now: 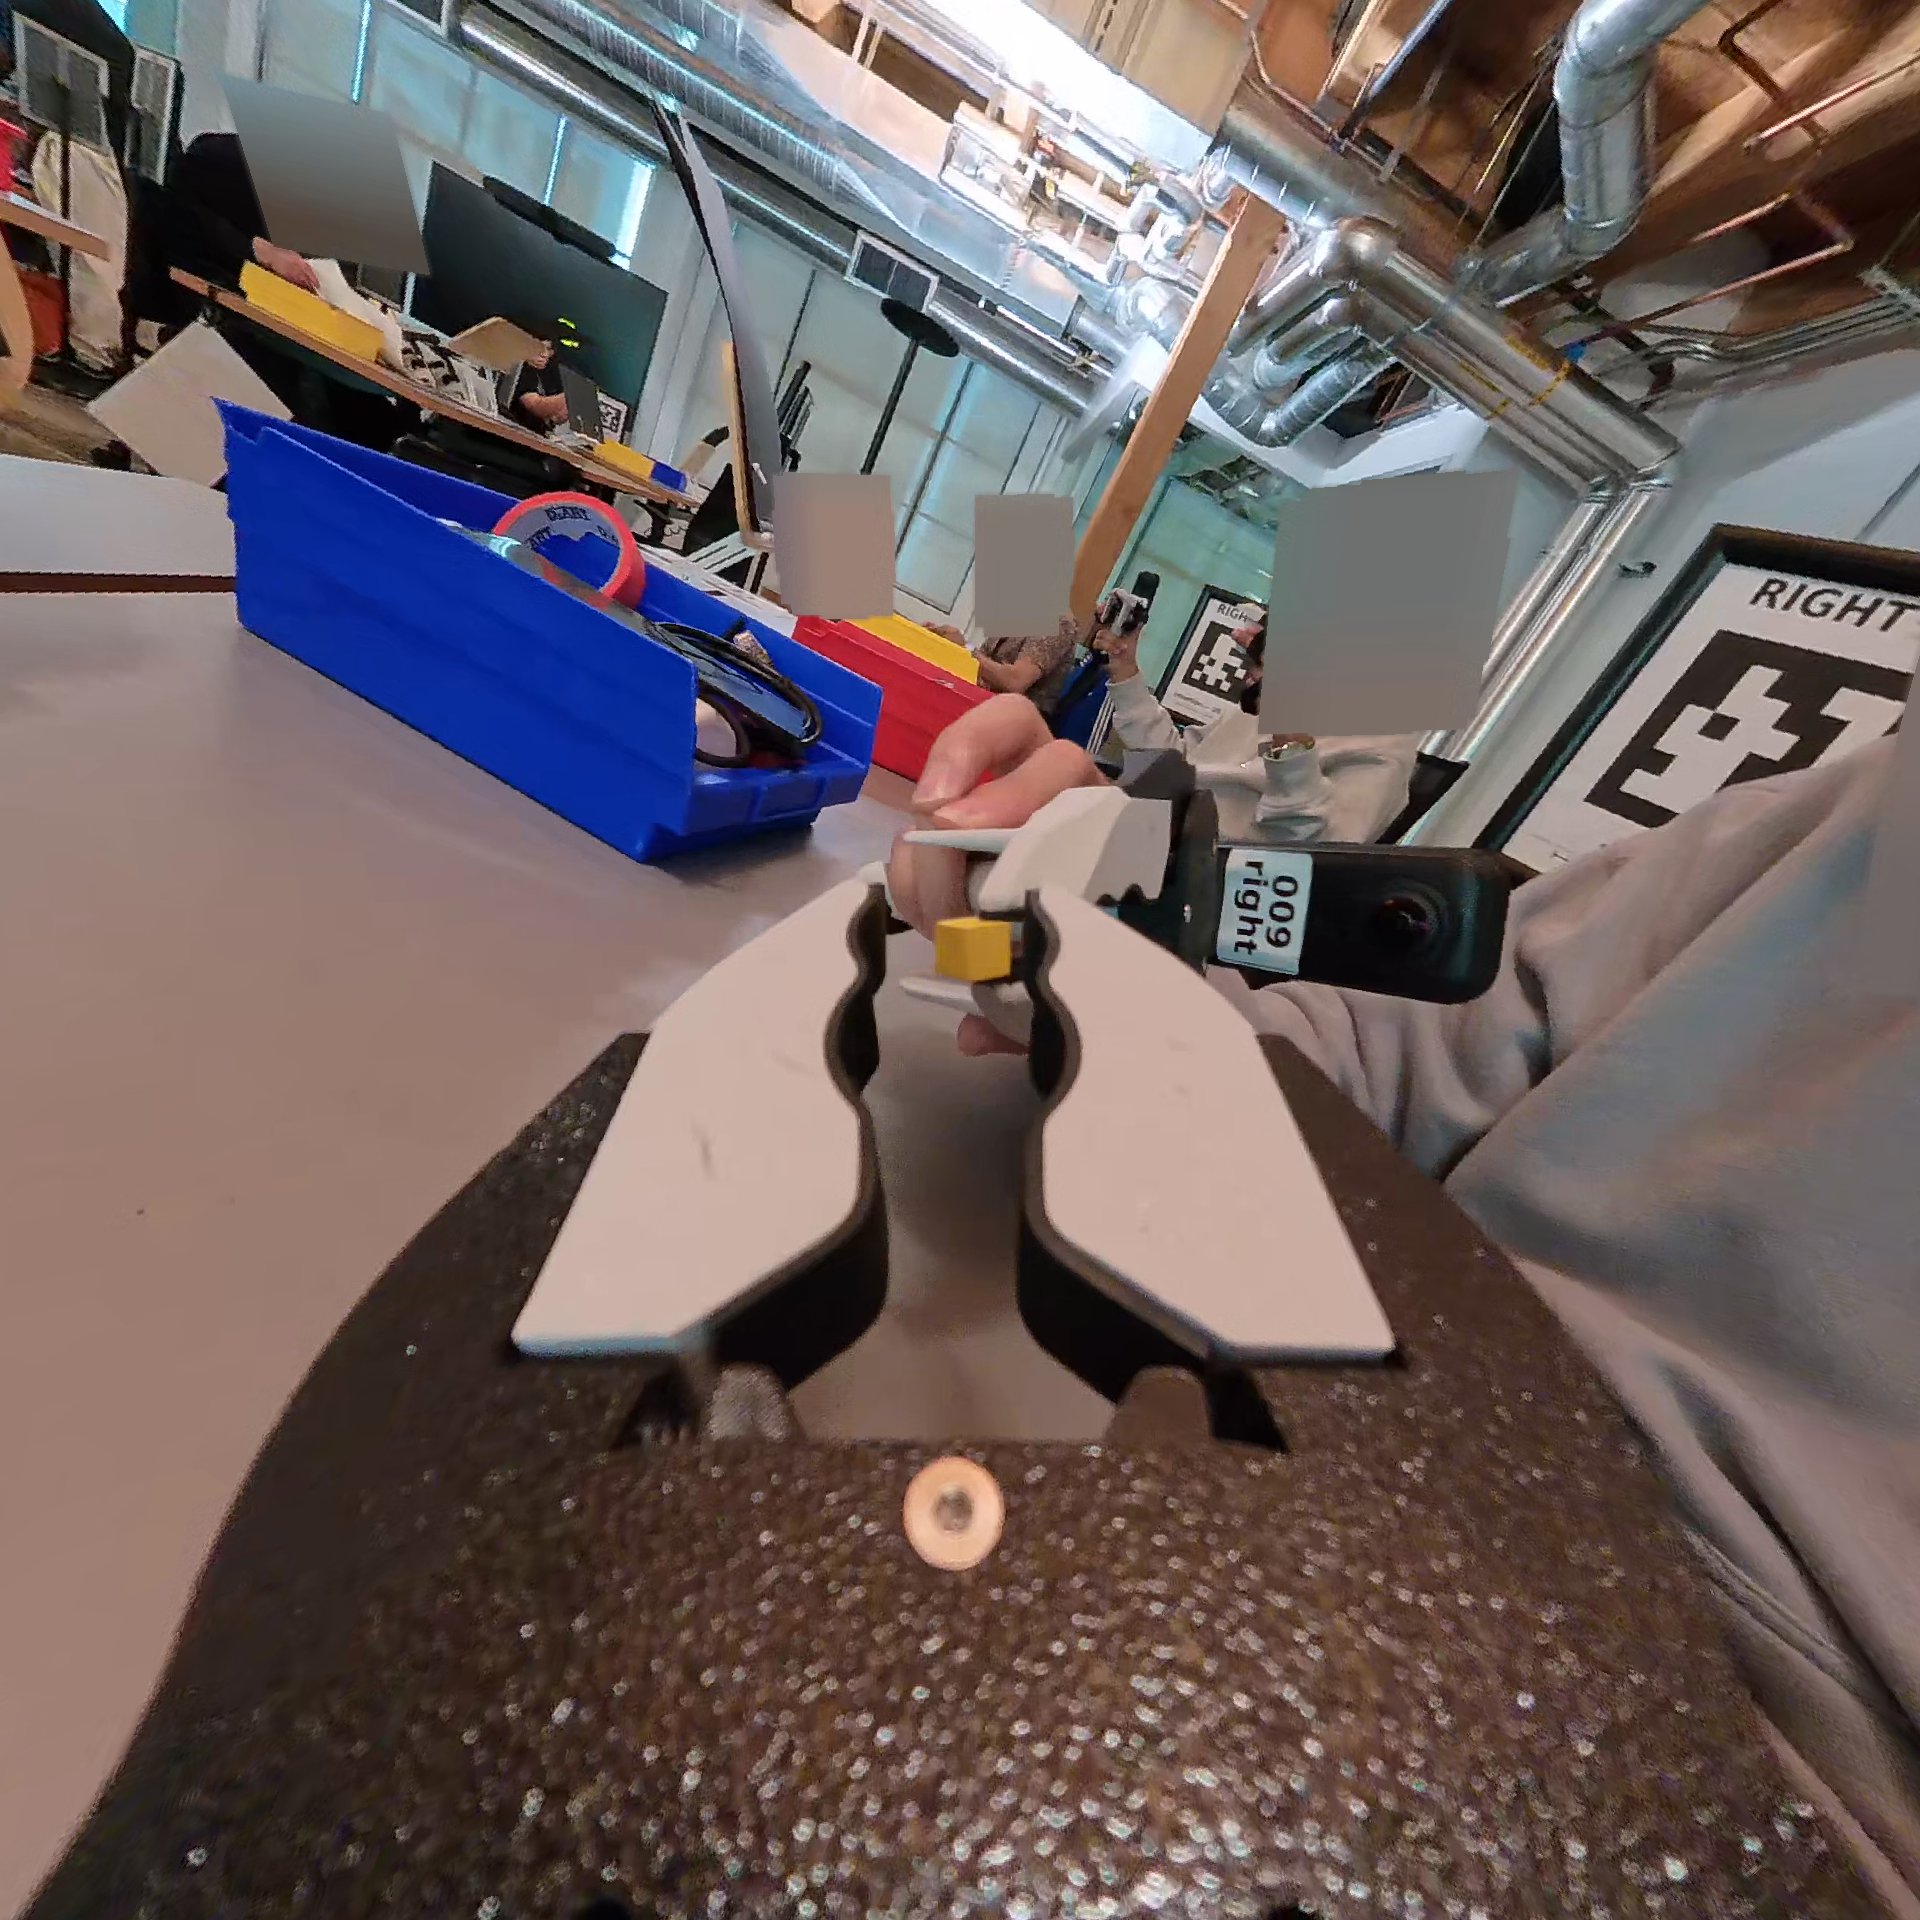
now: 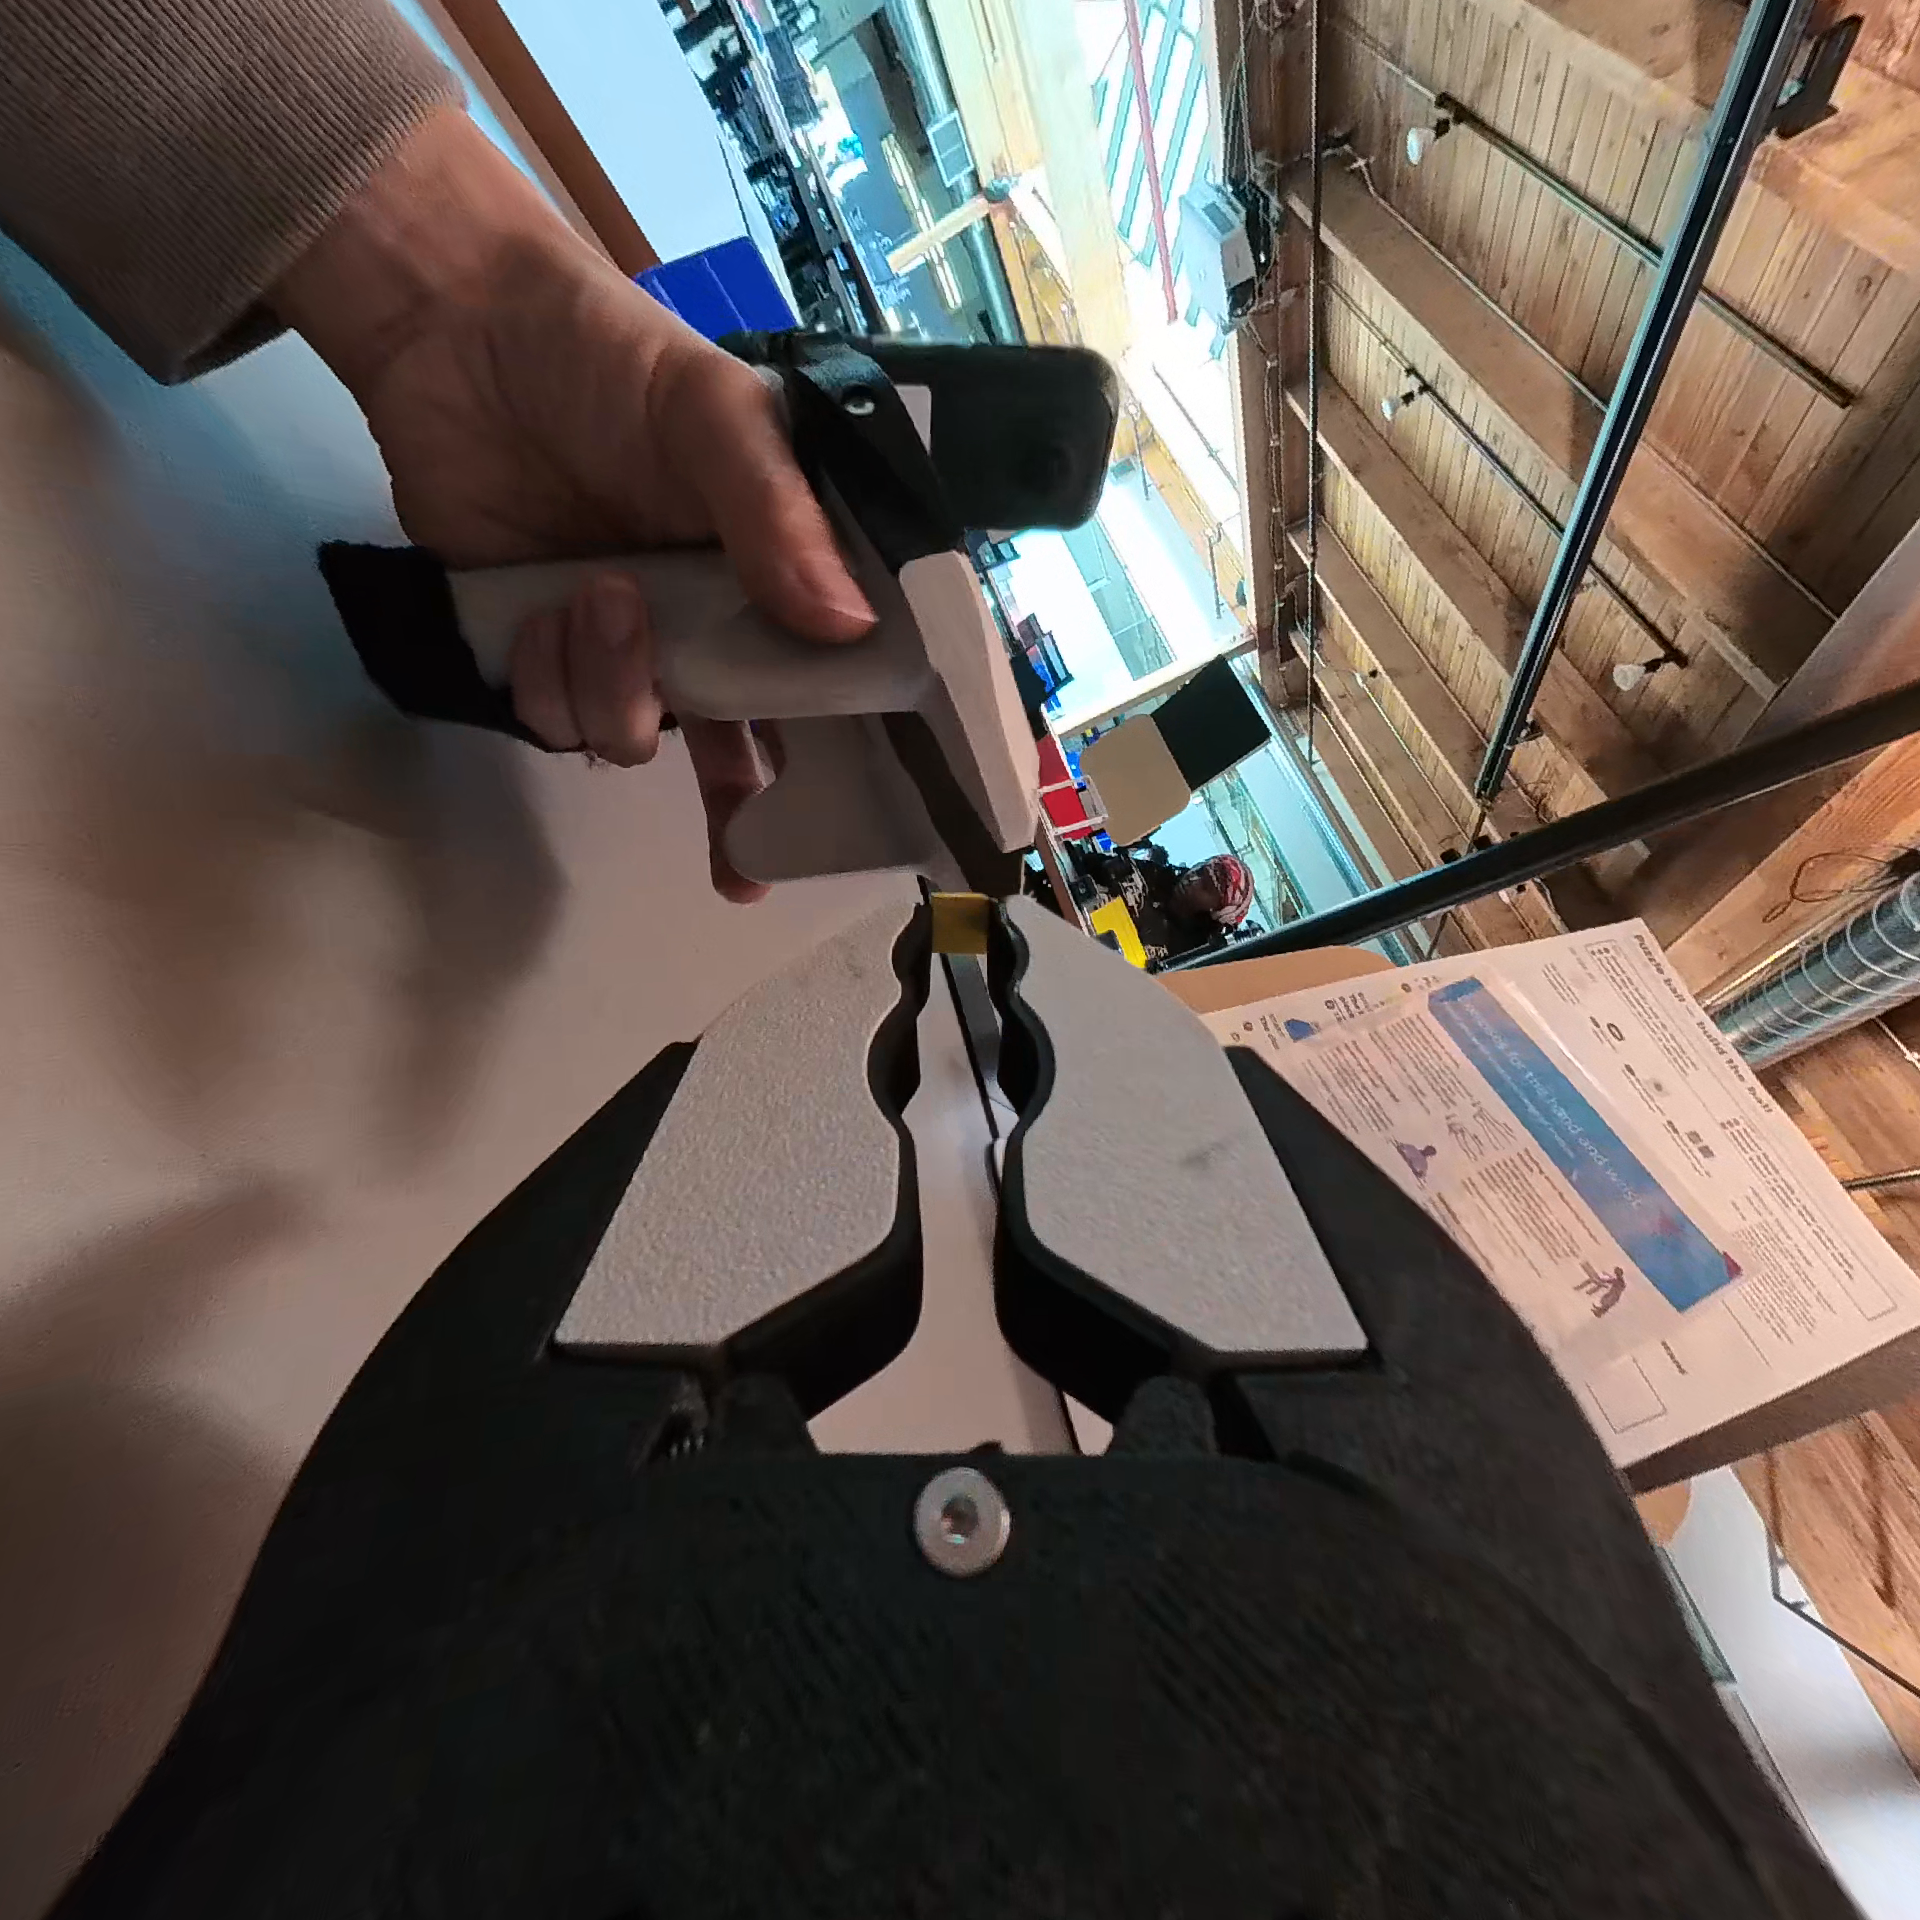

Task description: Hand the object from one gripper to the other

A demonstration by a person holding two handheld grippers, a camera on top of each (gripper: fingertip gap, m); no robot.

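A small yellow cube (image 2: 957,923) is pinched between the fingertips of my right gripper (image 2: 961,930), which is shut on it and rolled onto its side above the grey table. My left gripper (image 1: 951,935) is open. Its two tips straddle the cube (image 1: 971,948), which sits nearer its right finger (image 1: 1049,956), with a clear gap to its left finger. The right gripper's black body (image 1: 1257,914) and the hand holding it come in from the right. In the right wrist view the left gripper (image 2: 961,888) points down at the cube from above, held by a hand (image 2: 540,416).
A blue bin (image 1: 468,644) with a red tape roll (image 1: 582,540) and cables stands on the grey table (image 1: 312,935) to the left, a red bin (image 1: 914,696) behind it. People sit beyond. A printed sheet (image 2: 1558,1174) lies on a board to the right. The tips of both grippers are at nearly the same place.
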